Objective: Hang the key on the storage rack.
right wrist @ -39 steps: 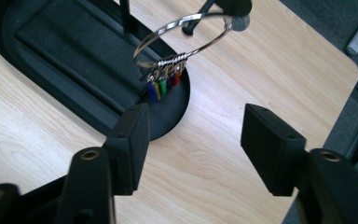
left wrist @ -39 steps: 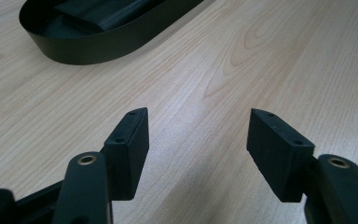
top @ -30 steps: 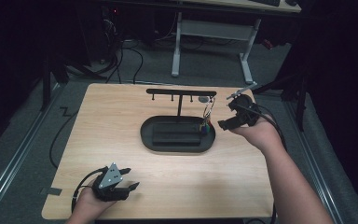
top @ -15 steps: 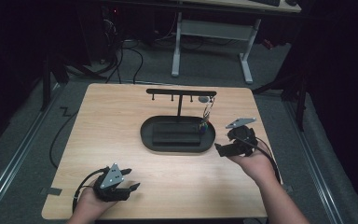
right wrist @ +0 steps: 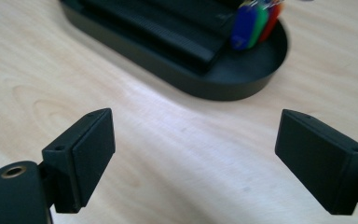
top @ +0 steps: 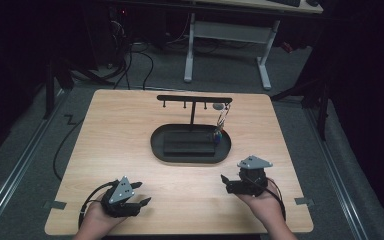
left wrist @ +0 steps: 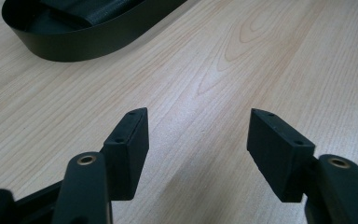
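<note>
overhead, a light wooden bench [top: 130,150] carried a black oval tray [top: 160,147] near its middle, with a black t-shaped stand [top: 194,102] rising from the tray's far side. a bunch of coloured key tags [top: 218,134] hung from the right end of the stand's crossbar, its blue, green and red tags reaching down to the tray's right end. the left tongs [top: 141,194], held in a hand at the near left corner of the bench, had their jaws apart with nothing between them, well apart from the tray. the right tongs [top: 224,182], held in a hand at the near right of the bench, also had their jaws wide apart and empty, pointing toward the left, with the tray and the tags near, just beyond them.
</note>
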Tool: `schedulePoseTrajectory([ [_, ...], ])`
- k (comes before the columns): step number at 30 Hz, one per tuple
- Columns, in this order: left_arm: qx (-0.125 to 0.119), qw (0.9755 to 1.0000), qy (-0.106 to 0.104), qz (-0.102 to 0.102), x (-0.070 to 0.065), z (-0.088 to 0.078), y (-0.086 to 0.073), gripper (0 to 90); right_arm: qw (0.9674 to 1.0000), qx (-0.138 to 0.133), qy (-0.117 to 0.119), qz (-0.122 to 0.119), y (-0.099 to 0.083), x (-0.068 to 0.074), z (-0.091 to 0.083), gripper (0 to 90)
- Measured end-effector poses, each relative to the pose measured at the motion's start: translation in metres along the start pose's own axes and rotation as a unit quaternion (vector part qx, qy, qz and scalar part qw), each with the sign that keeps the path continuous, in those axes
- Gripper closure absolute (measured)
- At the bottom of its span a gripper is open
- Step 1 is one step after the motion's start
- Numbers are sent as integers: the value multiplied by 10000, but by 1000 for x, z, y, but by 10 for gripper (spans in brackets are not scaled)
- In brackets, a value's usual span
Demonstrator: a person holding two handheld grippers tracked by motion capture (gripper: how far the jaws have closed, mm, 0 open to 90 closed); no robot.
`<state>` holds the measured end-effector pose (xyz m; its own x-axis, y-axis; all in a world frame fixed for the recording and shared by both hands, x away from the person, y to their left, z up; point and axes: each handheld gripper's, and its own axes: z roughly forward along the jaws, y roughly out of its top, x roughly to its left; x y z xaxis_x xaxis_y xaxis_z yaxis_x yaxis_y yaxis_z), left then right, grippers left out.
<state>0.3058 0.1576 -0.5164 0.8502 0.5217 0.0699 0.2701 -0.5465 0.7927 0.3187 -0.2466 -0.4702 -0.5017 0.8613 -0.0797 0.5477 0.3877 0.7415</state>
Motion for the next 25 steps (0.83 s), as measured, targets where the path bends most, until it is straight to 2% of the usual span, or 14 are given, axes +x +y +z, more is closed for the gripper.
schedulePoseTrajectory([
  [5,-36,10000,-29,-48,-2,0,0,395,9995,-292,99,67,-31,14,8,128],
  [8,3,10000,-33,-69,-4,1,1,392,9973,-689,-111,236,-59,23,12,146],
  [9,-35,10000,-36,-84,-4,1,2,391,9986,-433,111,276,-63,25,14,135],
  [10,-59,9999,-38,-93,-5,0,2,390,9988,-260,319,276,-63,27,15,105],
  [11,-54,10000,-32,-71,-6,-1,2,390,9986,-379,293,206,-64,28,13,111],
  [13,-45,10000,-19,-70,-6,-1,2,390,9968,-716,220,293,-64,31,6,127],
  [14,-53,9999,-17,-91,-6,0,2,390,9962,-801,225,262,-63,32,4,127],
  [17,-50,9999,-31,-99,-5,1,2,389,9967,-808,110,24,-60,36,2,126],
  [25,-97,9998,27,-144,1,-5,-1,387,9970,-776,8,50,-59,33,6,126],
])
